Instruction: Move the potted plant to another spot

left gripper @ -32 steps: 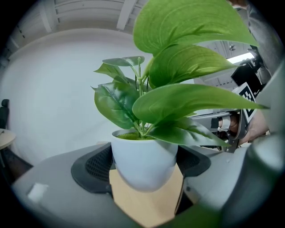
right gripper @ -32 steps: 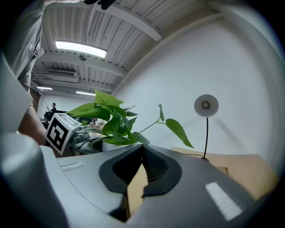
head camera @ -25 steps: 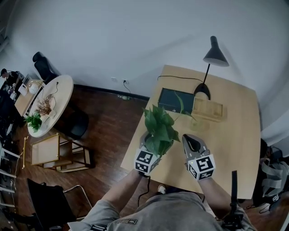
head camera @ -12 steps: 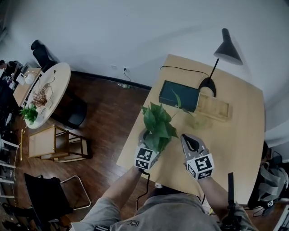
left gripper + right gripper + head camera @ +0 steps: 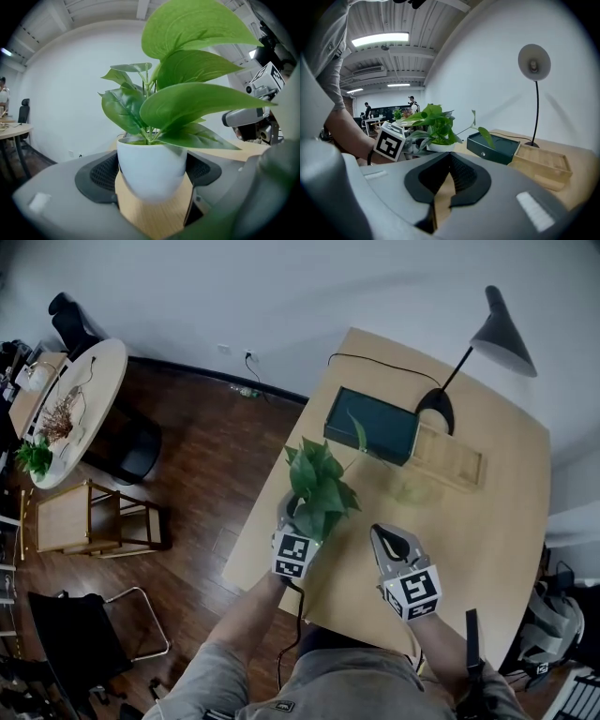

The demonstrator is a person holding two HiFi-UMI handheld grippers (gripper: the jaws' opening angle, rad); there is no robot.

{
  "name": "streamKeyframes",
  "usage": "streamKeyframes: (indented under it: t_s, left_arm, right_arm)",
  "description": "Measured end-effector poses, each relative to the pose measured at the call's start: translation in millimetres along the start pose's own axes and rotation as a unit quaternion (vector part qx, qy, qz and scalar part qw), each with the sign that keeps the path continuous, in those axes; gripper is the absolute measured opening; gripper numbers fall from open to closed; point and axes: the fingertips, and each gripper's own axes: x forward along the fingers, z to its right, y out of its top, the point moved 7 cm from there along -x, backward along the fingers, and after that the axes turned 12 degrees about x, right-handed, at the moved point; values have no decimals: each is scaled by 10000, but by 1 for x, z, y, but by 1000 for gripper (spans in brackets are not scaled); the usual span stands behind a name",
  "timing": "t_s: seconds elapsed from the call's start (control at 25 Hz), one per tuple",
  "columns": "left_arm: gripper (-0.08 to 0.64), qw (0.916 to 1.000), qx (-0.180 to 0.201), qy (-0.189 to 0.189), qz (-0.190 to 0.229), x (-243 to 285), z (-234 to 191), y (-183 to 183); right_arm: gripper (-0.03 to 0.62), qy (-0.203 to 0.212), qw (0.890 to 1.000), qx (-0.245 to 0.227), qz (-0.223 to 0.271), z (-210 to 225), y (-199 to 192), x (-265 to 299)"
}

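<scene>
Two grippers in view: the left gripper (image 5: 294, 519) has its jaws pressed on either side of the green-leaved potted plant in a round white pot (image 5: 151, 166), centre-left of the head view, over the light wooden table's (image 5: 487, 521) left edge. The right gripper (image 5: 449, 176), lower centre, has its jaws nearly together with nothing between them.

- The pot (image 5: 151, 166) between the left jaws: white and smooth with a soft sheen, possibly glazed ceramic.
- Its leaves (image 5: 197, 101) above the jaws: glossy, waxy green.
- The pads (image 5: 101, 174) on those jaws: black, matt, finely ribbed.
- The surface (image 5: 150, 215) beneath them: pale wood with a matt grain.
- The box (image 5: 492, 146) beyond the right jaws: dark and matt.
</scene>
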Motion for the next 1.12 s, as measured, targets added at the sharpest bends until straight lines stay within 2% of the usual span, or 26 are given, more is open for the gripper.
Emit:
streamKeyframes:
  t_s: [0.4,0.84,1.12]
  left_arm:
    - [437,9990,-72,333,-277,16,-9,-36]
    - [437,9968,-116,385,-692,9,-2,-64]
    - [436,9968,7,220,-765,2,4,-50]
  right_arm:
    - [6,91,9995,32,-299,7,-23,15]
    - [6,219,9986,32,-471,8,-38,36]
    - [6,286,9982,60,-529,5,-48,49]
